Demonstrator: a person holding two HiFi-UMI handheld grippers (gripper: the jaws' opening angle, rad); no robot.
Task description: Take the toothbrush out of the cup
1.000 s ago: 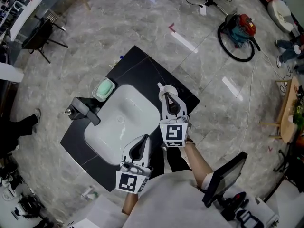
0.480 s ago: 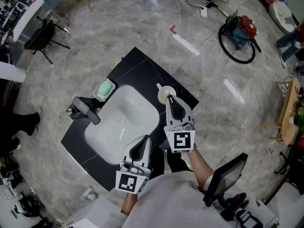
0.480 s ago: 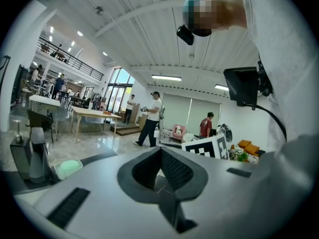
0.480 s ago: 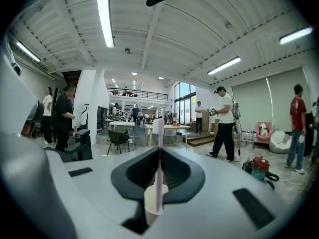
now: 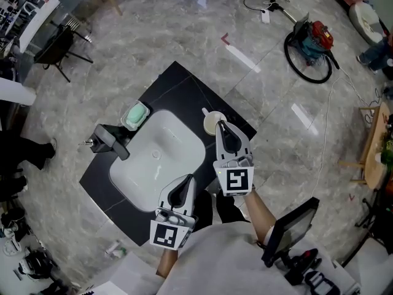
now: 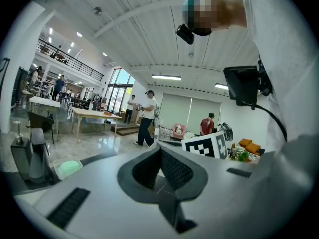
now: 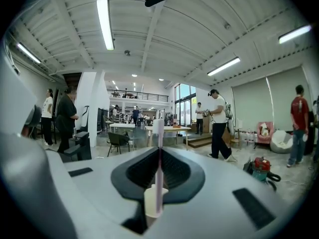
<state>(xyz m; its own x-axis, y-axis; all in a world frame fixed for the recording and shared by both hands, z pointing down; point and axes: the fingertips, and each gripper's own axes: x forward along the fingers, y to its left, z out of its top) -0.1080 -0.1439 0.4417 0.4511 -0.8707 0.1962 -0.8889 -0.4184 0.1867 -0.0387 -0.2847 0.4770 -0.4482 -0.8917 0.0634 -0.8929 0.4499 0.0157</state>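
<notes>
A pale cup [image 5: 213,122] stands on the black countertop [image 5: 182,82] at the right of the white sink [image 5: 157,157]. My right gripper [image 5: 223,126] hovers just over the cup's near side, shut on the thin handle of the toothbrush [image 7: 159,169], which stands upright with its white head [image 7: 158,126] above the jaws. The cup [image 7: 150,204] shows right below the jaws; whether the brush's lower end is still inside it I cannot tell. My left gripper [image 5: 186,184] rests at the sink's near rim, its jaws together with nothing between them.
A black faucet [image 5: 106,141] stands at the sink's left and a green soap dish [image 5: 134,115] at its far left corner. A red vacuum with a hose [image 5: 309,39] lies on the marble floor to the far right. People walk in the hall beyond.
My right gripper has risen and drawn back towards me with the toothbrush, and the cup it covered now shows beyond its tips. The left gripper has not moved.
</notes>
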